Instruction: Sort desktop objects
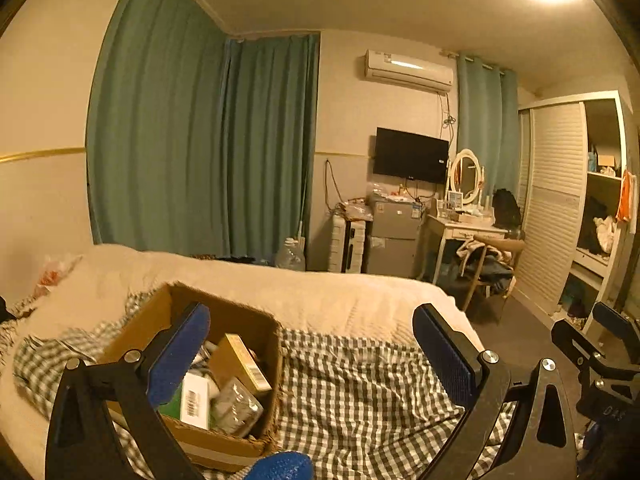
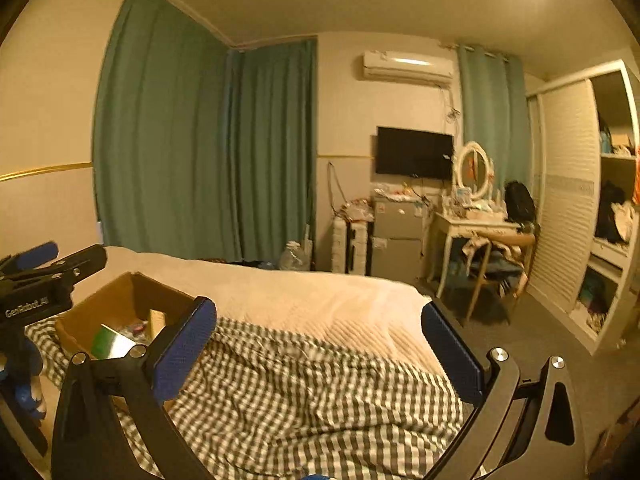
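Note:
A brown cardboard box (image 1: 240, 320) sits on the checked blanket (image 1: 360, 380) on the bed. Inside lie a yellow carton (image 1: 244, 360), a white packet with a barcode (image 1: 194, 400) and a grey foil pack (image 1: 236, 408). My left gripper (image 1: 316, 352) hangs open just above the bed, its left finger over the box, nothing between its blue pads. The right gripper (image 2: 320, 348) is open too, empty, over the blanket to the right of the box (image 2: 120, 300). The right gripper (image 1: 600, 352) shows at the left wrist view's right edge; the left gripper (image 2: 36, 276) at the right wrist view's left edge.
A cream bedspread (image 1: 280, 280) covers the far half of the bed. Beyond it stand green curtains (image 1: 200, 140), a small fridge (image 1: 394, 236), a wall TV (image 1: 410, 156), a dressing table with an oval mirror (image 1: 466, 176), a chair (image 1: 488, 264) and an open wardrobe (image 1: 592, 208).

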### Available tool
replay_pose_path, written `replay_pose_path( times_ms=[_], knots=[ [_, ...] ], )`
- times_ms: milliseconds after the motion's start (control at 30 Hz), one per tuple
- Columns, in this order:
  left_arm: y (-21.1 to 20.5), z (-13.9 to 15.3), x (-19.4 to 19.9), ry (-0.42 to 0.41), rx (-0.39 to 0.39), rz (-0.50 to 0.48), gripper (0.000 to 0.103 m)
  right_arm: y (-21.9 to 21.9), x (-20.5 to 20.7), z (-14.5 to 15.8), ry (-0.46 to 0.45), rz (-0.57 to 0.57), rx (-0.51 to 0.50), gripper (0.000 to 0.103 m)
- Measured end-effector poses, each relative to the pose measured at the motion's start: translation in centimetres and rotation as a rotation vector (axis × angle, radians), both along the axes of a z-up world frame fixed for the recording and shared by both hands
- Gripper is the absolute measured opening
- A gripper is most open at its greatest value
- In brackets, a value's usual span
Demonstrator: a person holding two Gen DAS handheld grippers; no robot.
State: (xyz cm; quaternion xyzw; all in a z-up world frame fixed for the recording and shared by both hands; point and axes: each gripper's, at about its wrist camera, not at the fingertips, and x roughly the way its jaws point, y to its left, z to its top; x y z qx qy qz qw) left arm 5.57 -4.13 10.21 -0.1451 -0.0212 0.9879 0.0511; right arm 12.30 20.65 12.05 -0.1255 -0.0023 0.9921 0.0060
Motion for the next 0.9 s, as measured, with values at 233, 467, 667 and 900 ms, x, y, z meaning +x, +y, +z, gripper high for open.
replay_pose_path(
  times_ms=[233, 467, 667, 900],
  knots=[
    [0.9, -4.6, -2.0, -0.088, -0.068, -0.010, 0.103, 2.1, -2.3, -4.8, -0.109, -0.015, -0.055, 0.103],
    [0.8, -9.3, -3.4, -0.156, -0.091, -0.020, 0.103, 0.4, -4.2, -9.8, -0.159, -0.022, 0.001, 0.103],
    [0.9, -11.6, -4.4, -0.209, -0.109, -0.041, 0.103, -0.7, -6.4, -13.4, -0.240, -0.006, 0.017, 0.103],
    [1.0, -11.4, -4.1, -0.214, -0.092, -0.046, 0.103, -1.4, -6.1, -13.1, -0.234, 0.005, 0.014, 0.103]
  ],
)
